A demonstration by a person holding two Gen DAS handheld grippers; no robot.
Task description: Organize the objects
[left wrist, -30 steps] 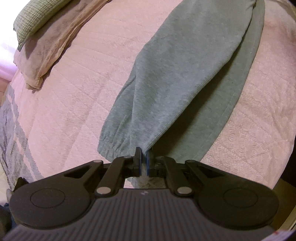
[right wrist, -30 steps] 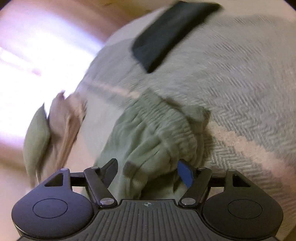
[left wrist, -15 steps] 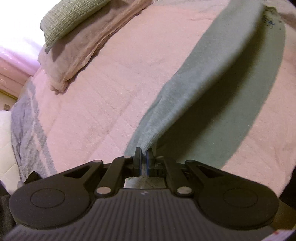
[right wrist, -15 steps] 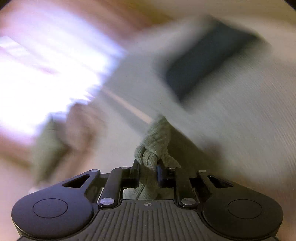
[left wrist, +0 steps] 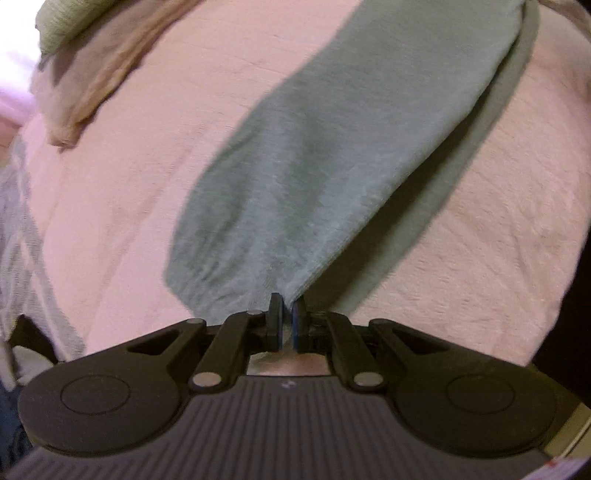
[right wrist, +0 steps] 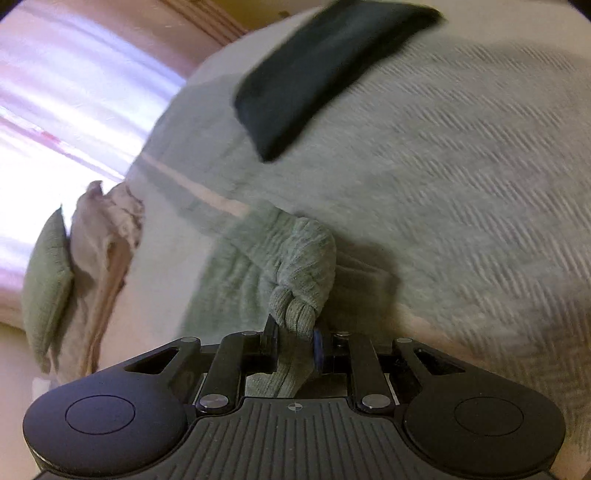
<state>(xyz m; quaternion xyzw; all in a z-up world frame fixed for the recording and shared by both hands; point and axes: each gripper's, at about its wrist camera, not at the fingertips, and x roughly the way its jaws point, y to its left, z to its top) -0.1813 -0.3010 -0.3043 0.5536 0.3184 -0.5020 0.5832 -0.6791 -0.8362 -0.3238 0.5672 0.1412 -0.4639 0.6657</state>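
Left gripper (left wrist: 287,308): jaws nearly closed, pinched on the cuff end of the grey-green sweatpants (left wrist: 343,147). From the pinch point the pant leg is stretched away up-right, lifted off the pink bedspread (left wrist: 122,192), with a shadow cast beside it. Gathered elastic cuff is seen just left of the fingers. Farther off, top left, a beige folded cloth (left wrist: 92,74) is laid on the bed, a green pillow (left wrist: 59,22) on top of it at the frame edge.

Right gripper (right wrist: 295,334): jaws narrowed, clamped on a bunched ribbed part of the same sweatpants (right wrist: 299,273), fabric squeezed into a knot between the pads and continued under the gripper body. Beyond it, a grey herringbone blanket (right wrist: 461,184) is spread over the bed; a dark folded garment (right wrist: 317,70) is laid on it at the far end. At left, the beige cloth and green pillow are seen edge-on. Right view is motion-blurred.
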